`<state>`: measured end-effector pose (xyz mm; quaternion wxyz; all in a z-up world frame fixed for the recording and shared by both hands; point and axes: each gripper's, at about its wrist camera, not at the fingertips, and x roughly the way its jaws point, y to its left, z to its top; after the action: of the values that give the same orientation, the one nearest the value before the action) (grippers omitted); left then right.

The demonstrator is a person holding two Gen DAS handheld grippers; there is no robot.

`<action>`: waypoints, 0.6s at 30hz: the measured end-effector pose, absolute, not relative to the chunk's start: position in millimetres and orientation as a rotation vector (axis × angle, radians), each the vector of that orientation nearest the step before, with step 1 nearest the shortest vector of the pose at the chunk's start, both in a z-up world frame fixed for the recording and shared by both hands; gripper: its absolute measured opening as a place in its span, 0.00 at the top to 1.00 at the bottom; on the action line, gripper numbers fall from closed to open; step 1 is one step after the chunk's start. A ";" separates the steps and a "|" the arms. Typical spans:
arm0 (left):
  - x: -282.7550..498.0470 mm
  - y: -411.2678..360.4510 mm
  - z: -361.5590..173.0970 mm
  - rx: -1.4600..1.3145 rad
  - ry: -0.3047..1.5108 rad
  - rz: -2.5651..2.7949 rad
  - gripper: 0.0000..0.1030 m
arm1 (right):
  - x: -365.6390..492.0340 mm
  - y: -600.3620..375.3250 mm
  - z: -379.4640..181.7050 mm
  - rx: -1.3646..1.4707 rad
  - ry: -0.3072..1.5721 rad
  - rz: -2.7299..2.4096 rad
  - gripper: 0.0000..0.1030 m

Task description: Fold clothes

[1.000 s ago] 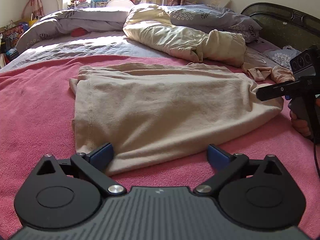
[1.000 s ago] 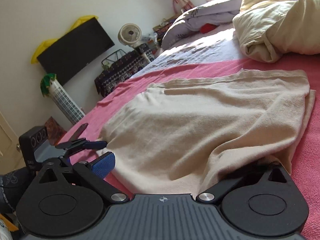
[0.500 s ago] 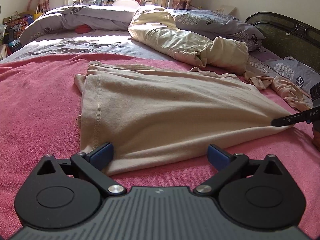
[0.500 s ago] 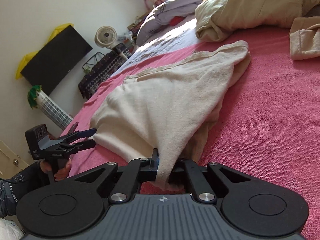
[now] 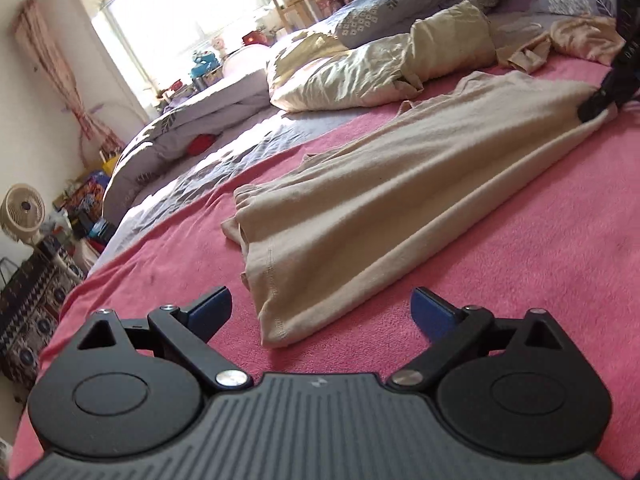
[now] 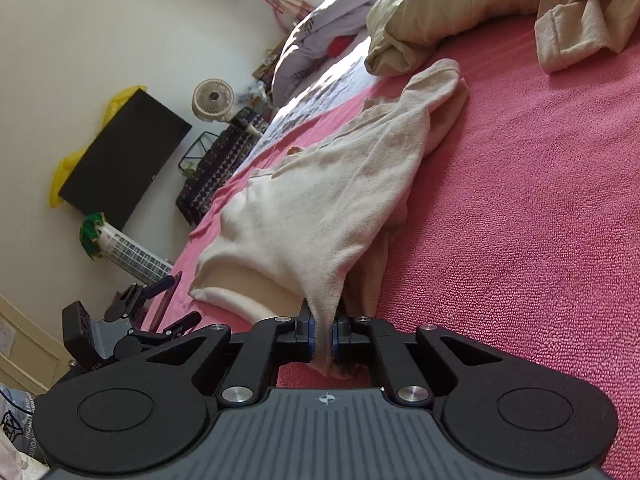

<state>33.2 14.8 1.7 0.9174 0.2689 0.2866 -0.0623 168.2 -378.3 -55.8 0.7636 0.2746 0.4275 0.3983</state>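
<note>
The right gripper (image 6: 322,339) has its 2 blue-padded fingers pressed together on a bunched corner of the beige knit garment (image 6: 320,216), and the cloth rises in a taut ridge from that pinch before spreading out across the pink terry blanket (image 6: 540,184) that covers the bed. In the left wrist view the same gripper shows as a dark shape (image 5: 600,100) clamped on the garment's far corner. The left gripper (image 5: 322,310) has its 2 fingers spread wide with nothing between the pads; it hovers just above the blanket, with the stitched near corner of the garment (image 5: 360,220) lying between and just ahead of the open fingertips, not touched. The garment lies flat on the blanket as a long tapering shape stretching from the left gripper toward the right one. Beyond it sit a crumpled cream quilt (image 5: 360,64), a second beige garment (image 5: 576,40) and a grey patterned duvet (image 5: 416,8).
</note>
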 end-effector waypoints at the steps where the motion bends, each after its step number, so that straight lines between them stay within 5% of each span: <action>1: 33.7 20.2 6.5 0.507 0.608 -0.176 0.05 | 169.0 -378.9 -56.5 0.605 0.930 0.868 0.93; 9: 95.7 128.6 6.4 -0.418 0.692 -0.131 0.10 | 172.2 -384.8 -60.7 0.642 0.930 0.876 0.92; 13: 100.7 147.4 -1.5 -0.495 0.689 -0.234 0.35 | 172.9 -385.4 -61.6 0.648 0.930 0.876 0.92; 18: 97.5 152.0 0.2 -0.490 0.667 -0.373 0.36 | 173.1 -386.7 -63.2 0.660 0.931 0.881 0.92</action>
<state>97.5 152.0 0.2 0.8987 -0.2365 0.3224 -0.1801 173.1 -386.7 -63.2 0.7513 0.3022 0.4263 0.4031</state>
